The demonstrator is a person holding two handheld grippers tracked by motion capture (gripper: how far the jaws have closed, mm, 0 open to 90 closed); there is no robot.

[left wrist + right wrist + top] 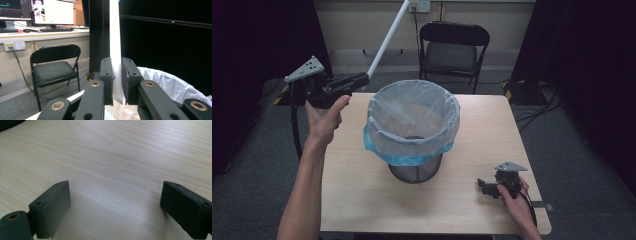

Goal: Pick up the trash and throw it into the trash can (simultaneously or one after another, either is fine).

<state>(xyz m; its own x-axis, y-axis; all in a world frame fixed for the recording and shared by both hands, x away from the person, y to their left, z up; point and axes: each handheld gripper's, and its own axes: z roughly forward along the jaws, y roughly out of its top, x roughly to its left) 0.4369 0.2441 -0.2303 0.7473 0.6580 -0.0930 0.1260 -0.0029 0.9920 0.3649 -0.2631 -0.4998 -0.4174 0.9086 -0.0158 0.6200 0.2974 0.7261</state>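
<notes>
Right tool [486, 187] first, nearest the person: it rests low over the table [362, 200] at the near right corner, jaws spread wide with bare wood grain between them in the right gripper view, holding nothing.

Mid-table sits a mesh wastebasket [414, 172], lined with a translucent bin bag [412, 120] whose blue hem is folded over the rim. Bag looks thin and soft, likely to snag or slip off the rim if bumped.

Left tool [362, 79] is raised past the far left corner of the table, just beside the basket rim, jaws pressed together on the lower end of a white tube [388, 37]. The tube runs up and away to the top of the high view; in the left gripper view it stands straight up between the jaws [115, 37].

Handling guess: stiff, light, smooth-walled (probably plastic or rolled paper, can't tell which). An end grip means a long lever, so it may pivot or slide in the jaws. A hold nearer the middle would be steadier; squeeze moderately in case it's hollow and crushable.

Behind the table: a black folding chair [453, 47] and a wall socket [419, 6].
</notes>
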